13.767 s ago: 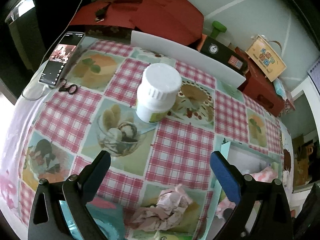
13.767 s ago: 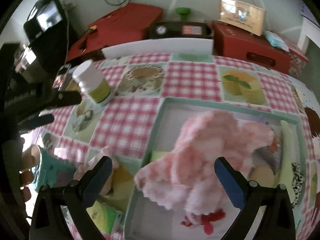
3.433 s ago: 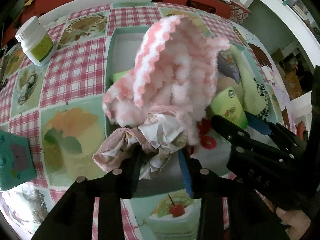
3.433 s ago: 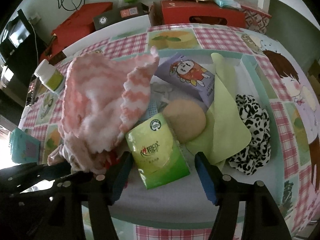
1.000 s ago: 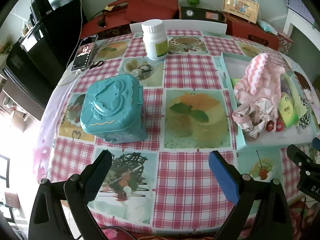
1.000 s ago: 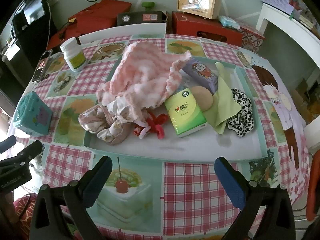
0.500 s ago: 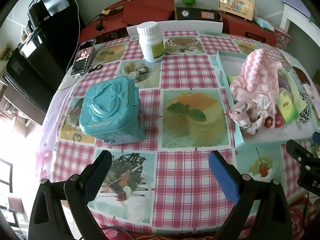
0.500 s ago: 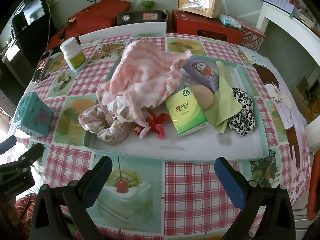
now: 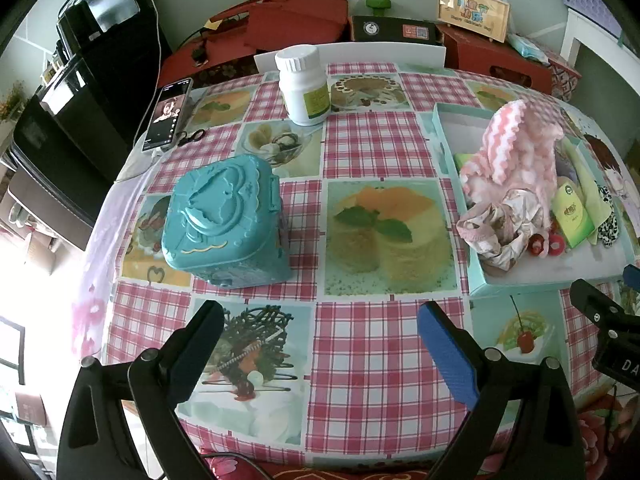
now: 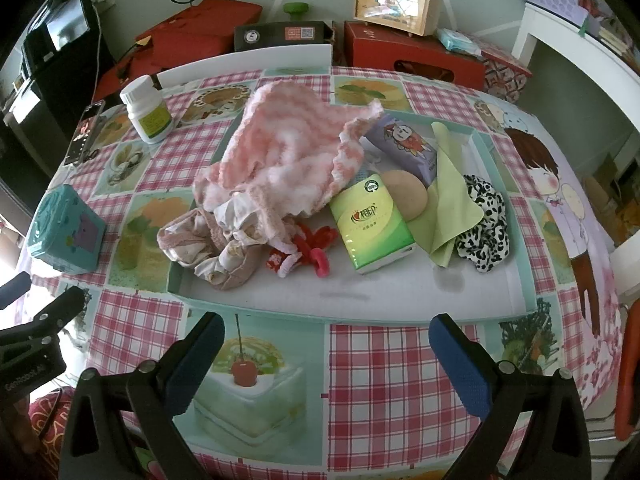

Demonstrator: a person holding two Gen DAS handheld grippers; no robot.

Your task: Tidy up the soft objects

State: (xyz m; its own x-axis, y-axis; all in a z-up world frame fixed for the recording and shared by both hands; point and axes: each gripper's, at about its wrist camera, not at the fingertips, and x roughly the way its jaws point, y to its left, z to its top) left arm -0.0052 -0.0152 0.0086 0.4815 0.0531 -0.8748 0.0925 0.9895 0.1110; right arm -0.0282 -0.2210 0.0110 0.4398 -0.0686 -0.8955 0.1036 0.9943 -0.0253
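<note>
- Pink-and-white fluffy cloth [image 10: 296, 156] lies heaped in the far-left part of the pale green tray [image 10: 506, 304], draped over a crumpled beige floral fabric [image 10: 208, 248] at the tray's near-left corner.
- Right of the heap lie a green tissue pack [image 10: 374, 224], a lime cloth [image 10: 452, 204] and a leopard-print scrunchie [image 10: 486, 228].
- Left gripper [image 9: 320, 344] hangs spread and empty over the checked counter [image 9: 376, 148], near a teal box [image 9: 224, 224].
- Right gripper [image 10: 326, 364] is spread and empty, just near of the tray.
</note>
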